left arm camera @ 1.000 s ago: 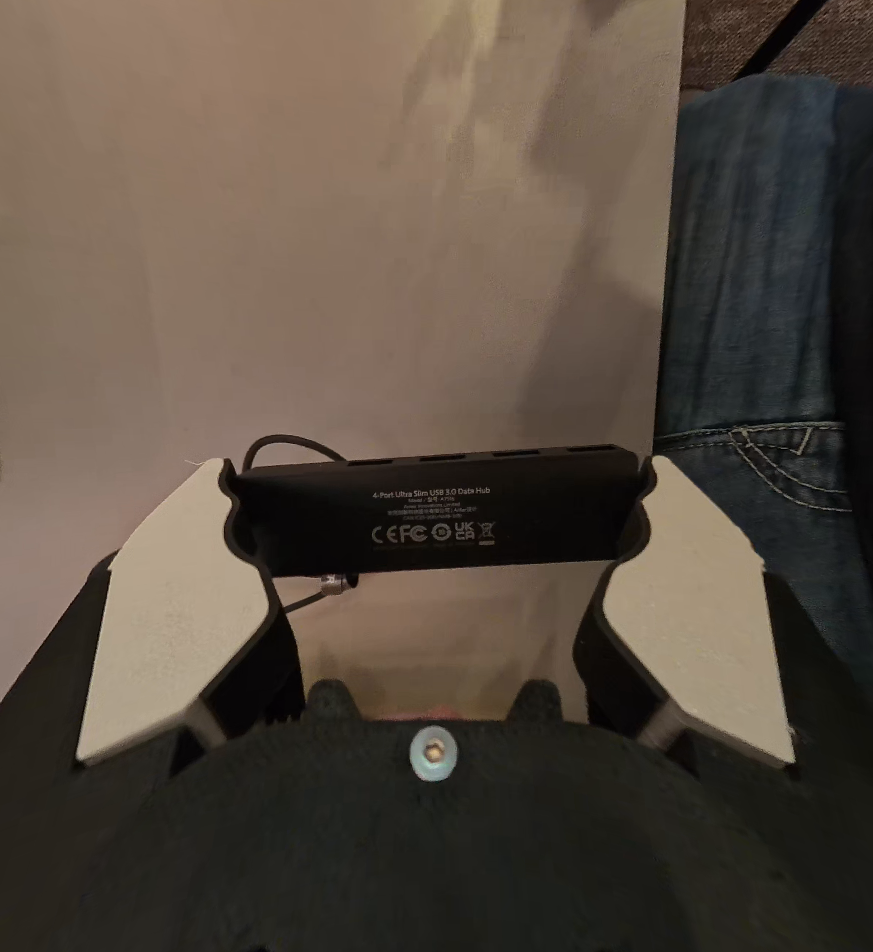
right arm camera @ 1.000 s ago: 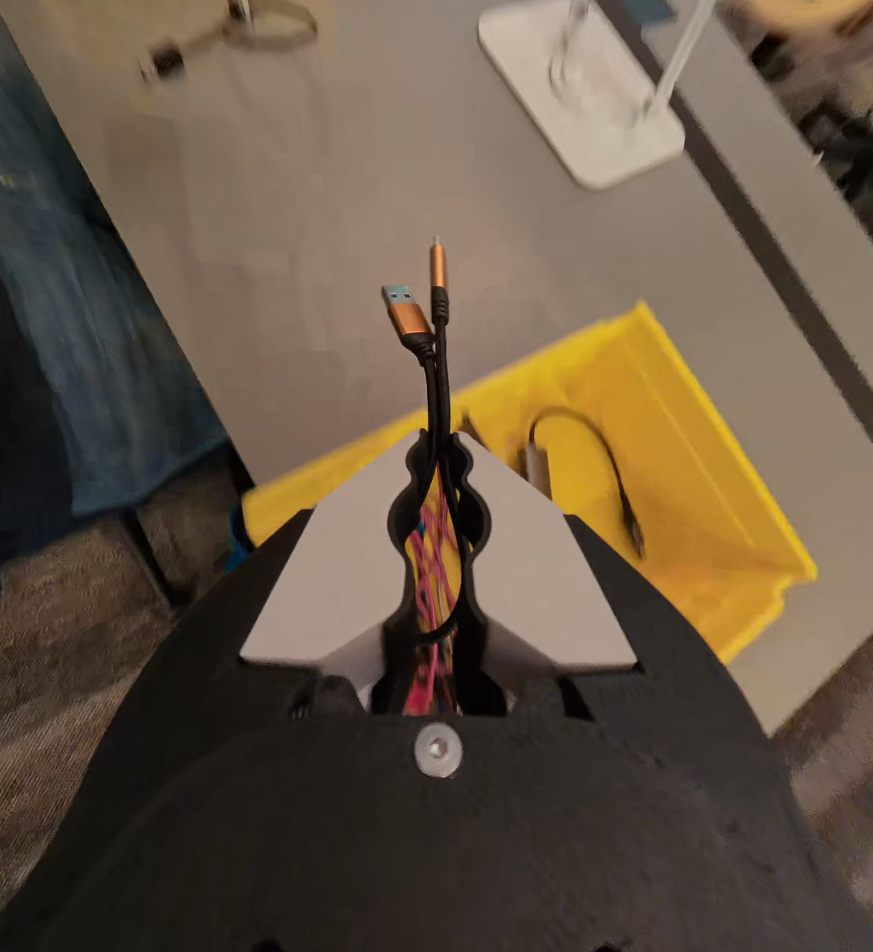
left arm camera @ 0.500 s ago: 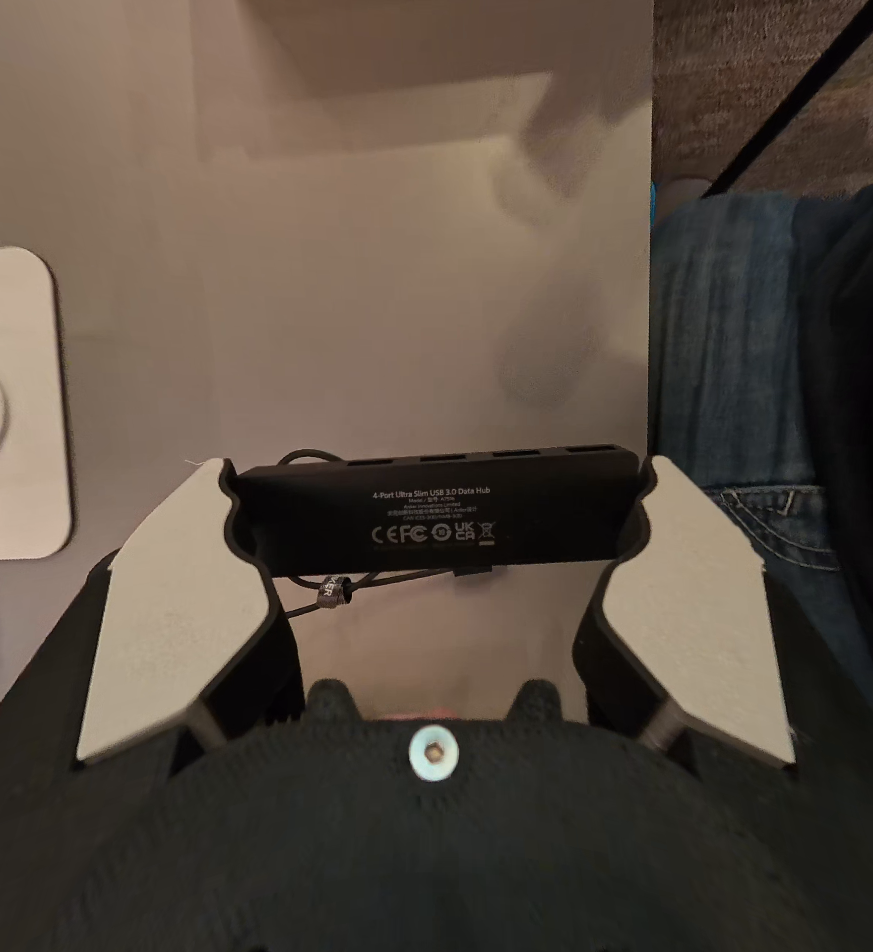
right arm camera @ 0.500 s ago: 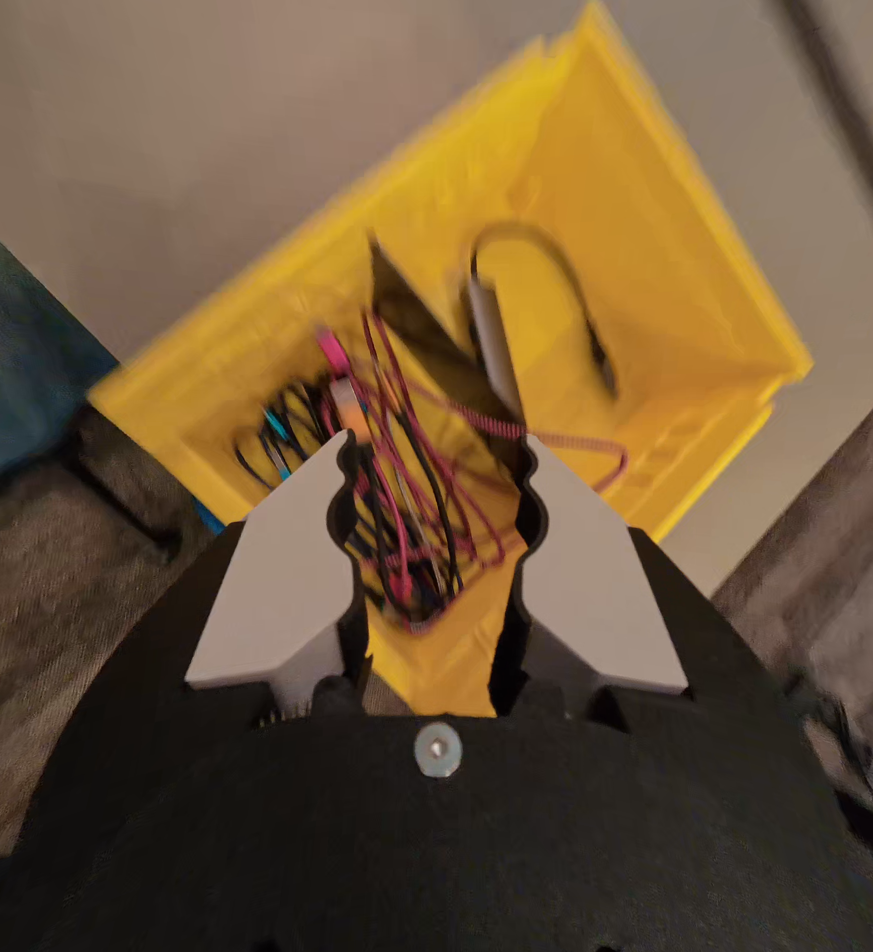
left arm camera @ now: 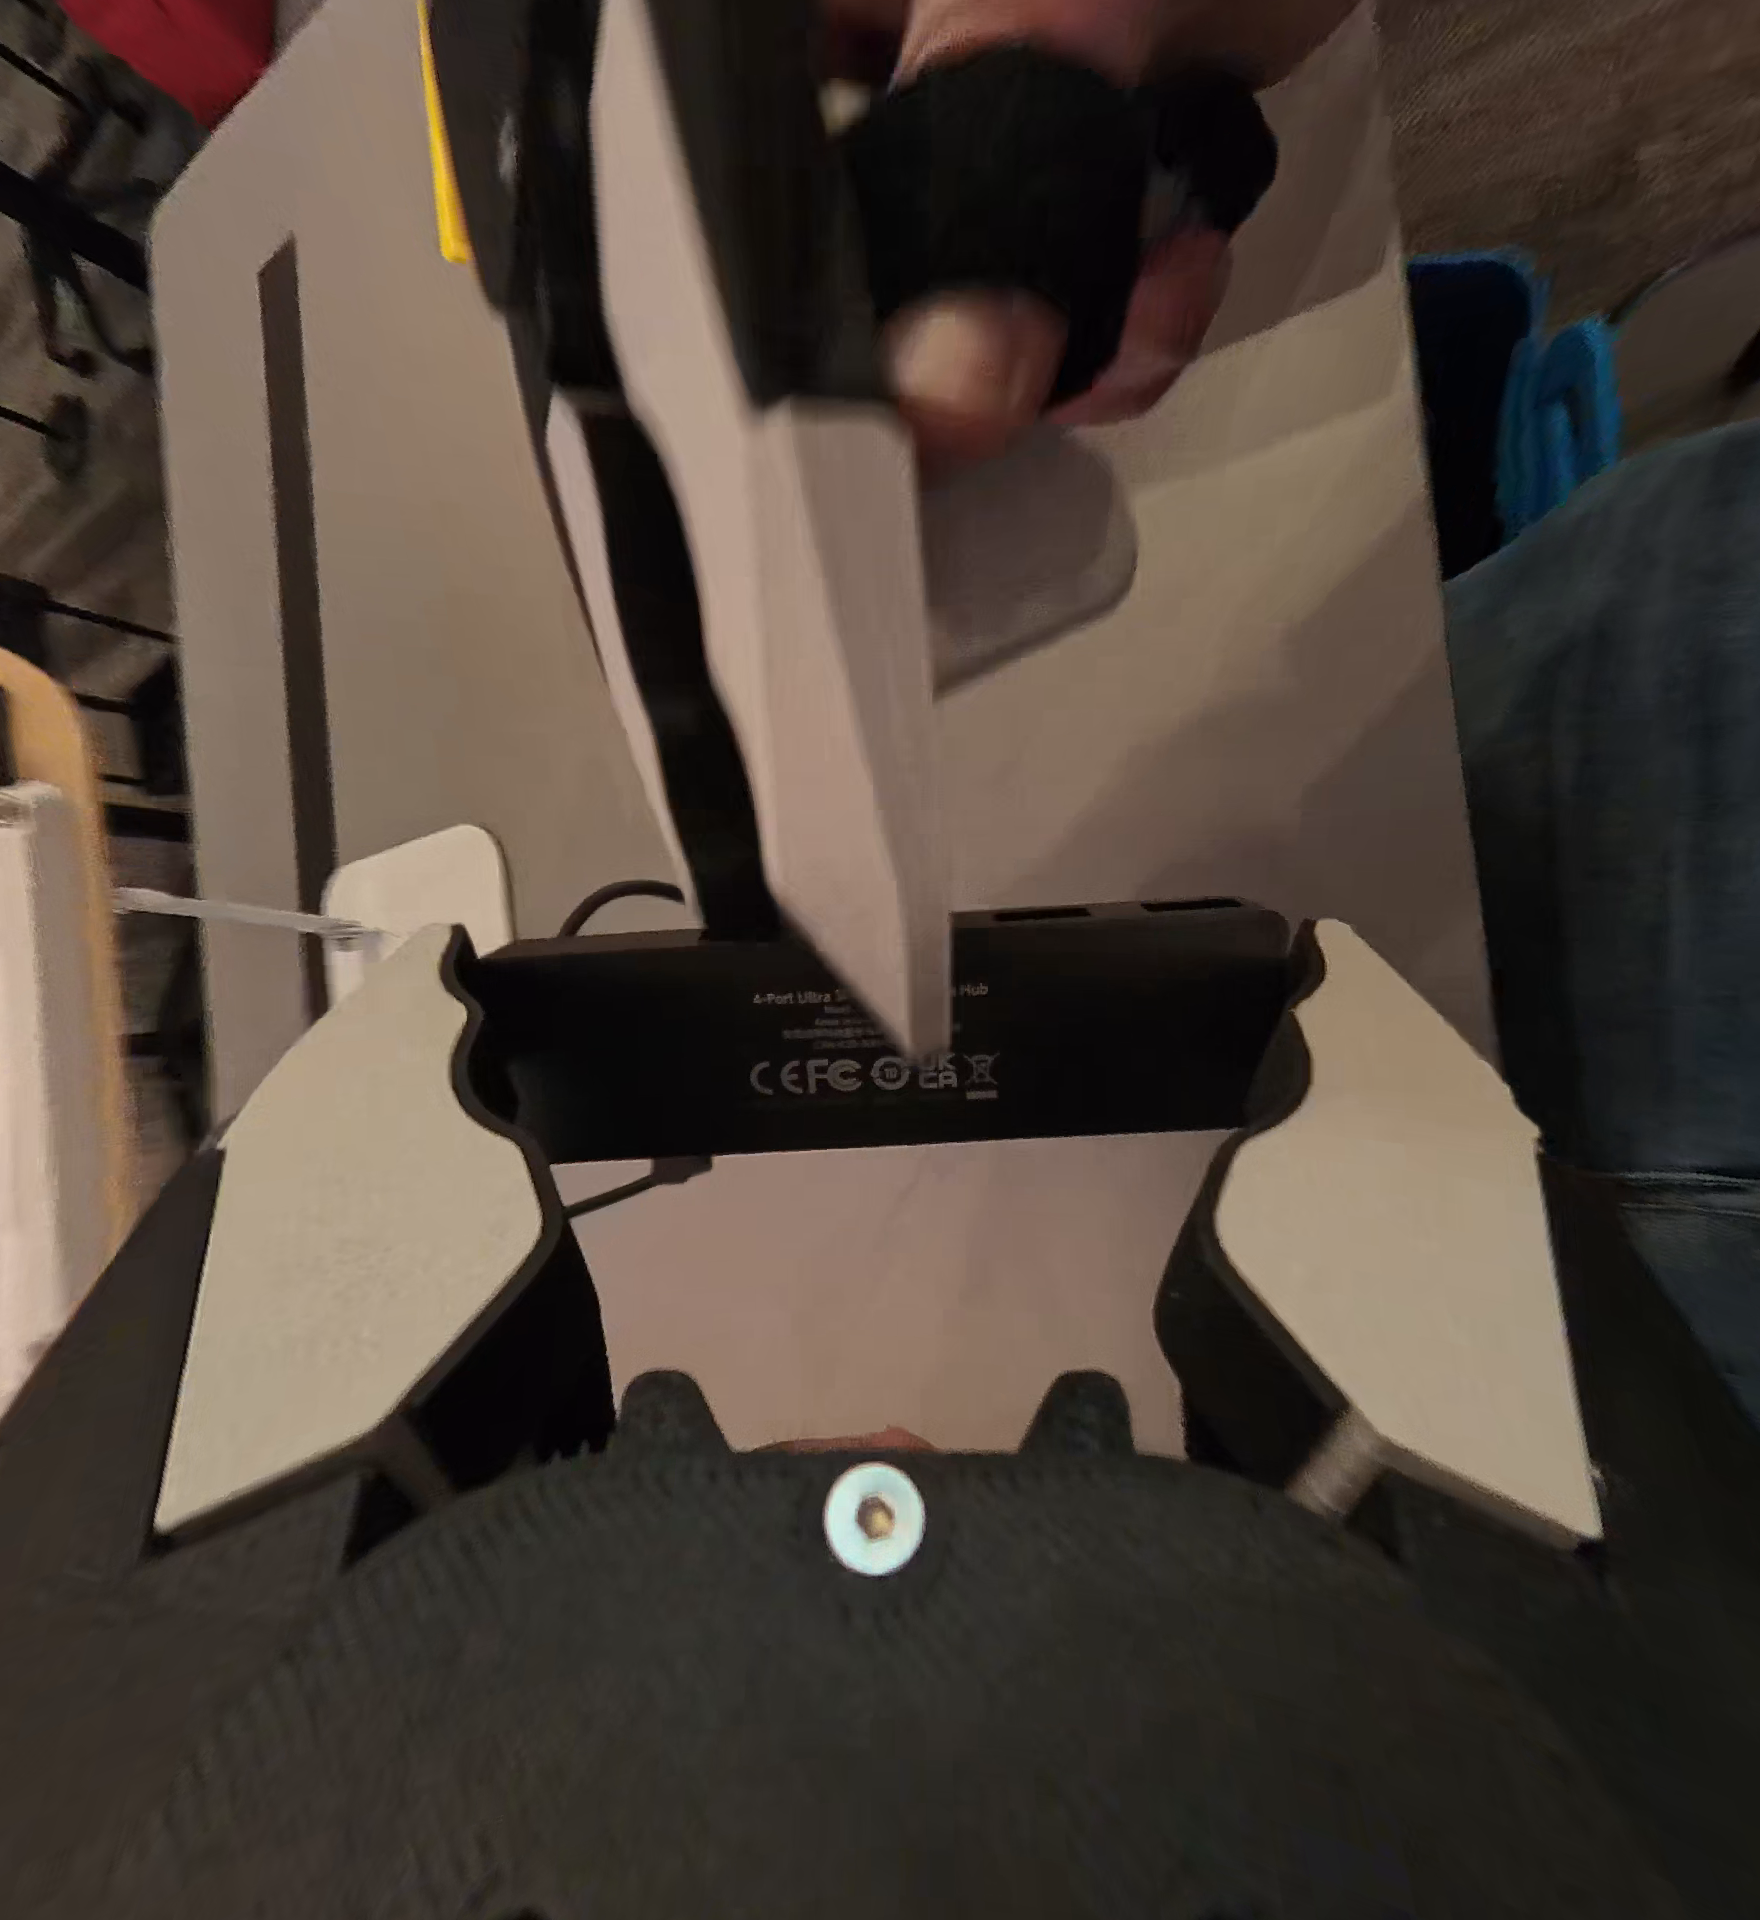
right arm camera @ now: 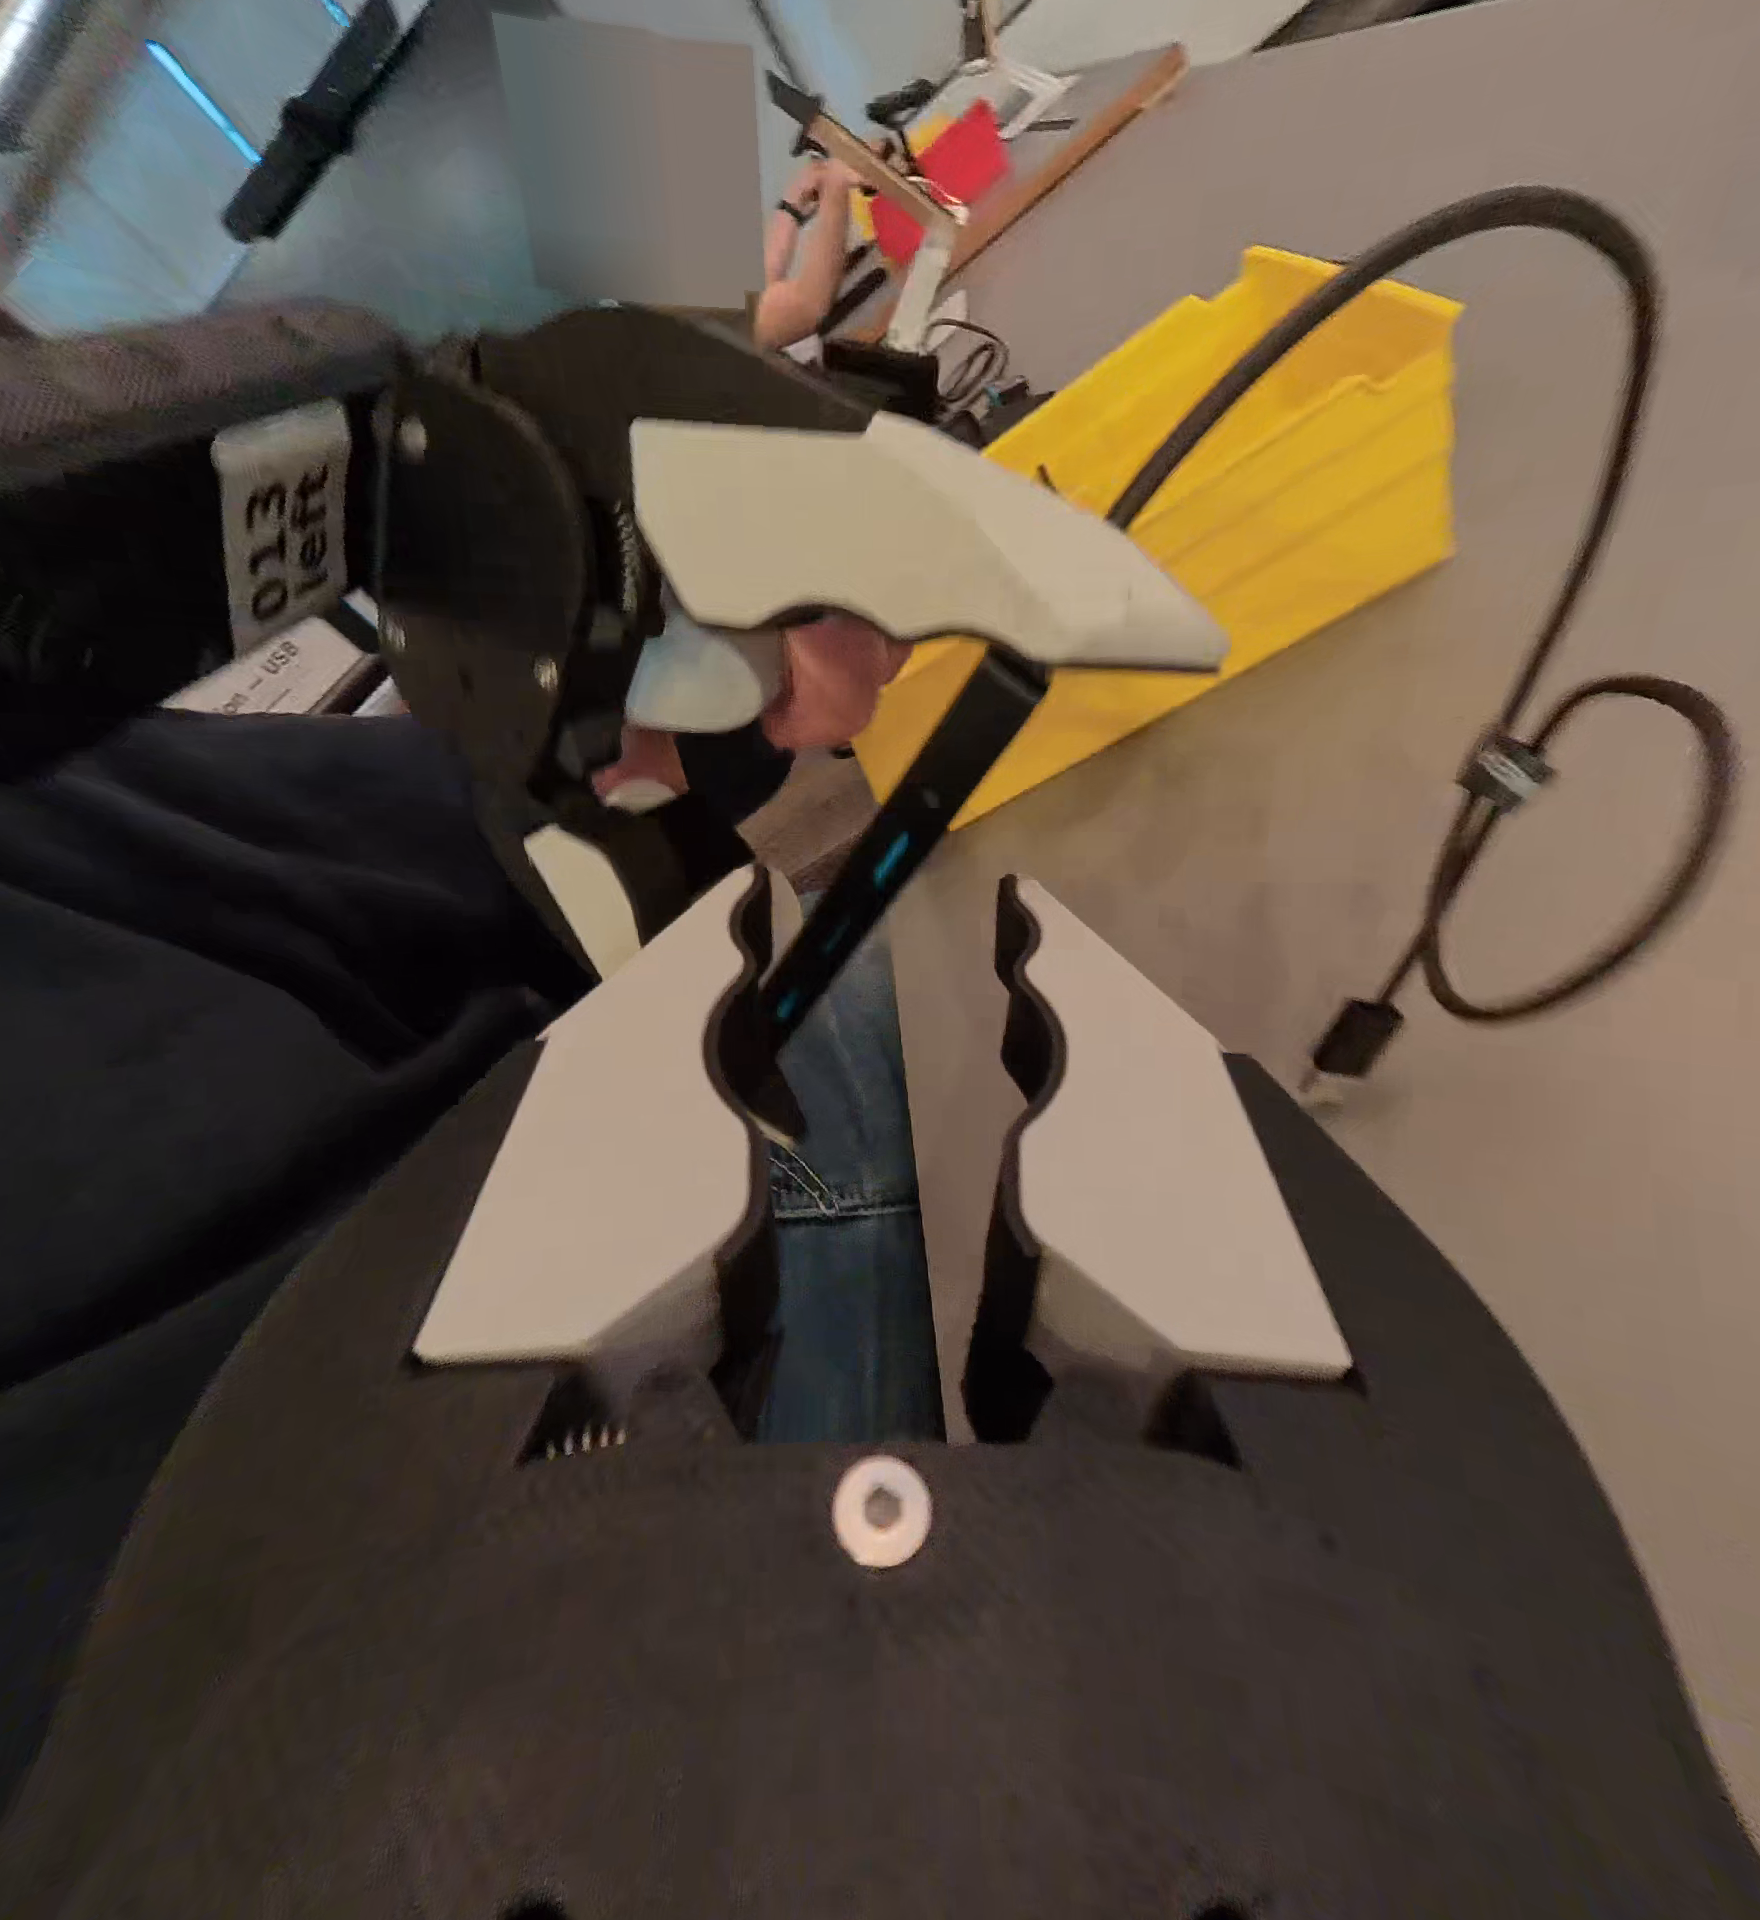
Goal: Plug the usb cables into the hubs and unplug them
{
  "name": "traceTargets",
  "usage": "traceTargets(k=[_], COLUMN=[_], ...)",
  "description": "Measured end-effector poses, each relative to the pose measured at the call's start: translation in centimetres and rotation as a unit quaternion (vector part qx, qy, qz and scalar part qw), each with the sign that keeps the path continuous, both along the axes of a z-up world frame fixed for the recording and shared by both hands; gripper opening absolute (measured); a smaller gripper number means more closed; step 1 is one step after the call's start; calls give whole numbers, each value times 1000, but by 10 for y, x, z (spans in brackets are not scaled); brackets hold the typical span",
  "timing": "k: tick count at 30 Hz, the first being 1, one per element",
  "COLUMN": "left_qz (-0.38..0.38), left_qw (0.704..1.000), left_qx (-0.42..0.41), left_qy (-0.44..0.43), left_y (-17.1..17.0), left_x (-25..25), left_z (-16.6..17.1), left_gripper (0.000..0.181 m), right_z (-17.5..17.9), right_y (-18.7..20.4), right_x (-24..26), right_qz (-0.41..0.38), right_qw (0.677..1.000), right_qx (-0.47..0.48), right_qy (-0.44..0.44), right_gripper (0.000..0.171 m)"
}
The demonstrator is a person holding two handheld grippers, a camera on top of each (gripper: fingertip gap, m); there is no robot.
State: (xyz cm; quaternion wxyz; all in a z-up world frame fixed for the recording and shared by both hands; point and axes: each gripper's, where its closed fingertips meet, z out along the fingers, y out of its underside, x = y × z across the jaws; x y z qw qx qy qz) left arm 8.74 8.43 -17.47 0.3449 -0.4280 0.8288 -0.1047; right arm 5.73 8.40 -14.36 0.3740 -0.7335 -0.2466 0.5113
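Squeezing the flat black hub [left arm camera: 876, 1049] by its two short ends, my left gripper [left arm camera: 881, 1039] holds it across its smooth grey fingers. My right gripper [right arm camera: 881, 997] comes at the hub from the front, its wavy-edged fingers apart with nothing between them. The hub's thin, bendy black cable [right arm camera: 1541, 644] loops over the smooth grey table [right arm camera: 1478, 1299], near a hard yellow bin [right arm camera: 1271, 499].

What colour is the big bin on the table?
The bin is bright yellow, best seen in the right wrist view.
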Motion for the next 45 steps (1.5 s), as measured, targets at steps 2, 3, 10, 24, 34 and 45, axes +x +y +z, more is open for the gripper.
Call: traceTargets(k=[2,3,10,24,34,45], left_qz=[-1,5,0,10,55,80], left_qw=[998,997,987,977,989,992], left_qx=[57,80,117,100,56,30], left_qy=[7,15,-108,-186,-128,-95], left_y=[-1,1,-13,-20,4,10], left_x=[3,3,24,20,-1,-17], left_z=[-3,-5,41,80,35,8], left_gripper=[136,136,125,113,112,112], right_z=[-4,-8,13,101,117,36], right_y=[-1,0,0,-27,-69,-75], right_x=[-10,-10,24,210,348,371], right_qz=[22,23,-25,-200,-264,-138], right_qw=[999,998,992,925,828,814], right_qx=[20,30,90,180,116,-20], right_qy=[-24,-45,-81,-269,-482,-565], right_gripper=[18,17,9,9,9,9])
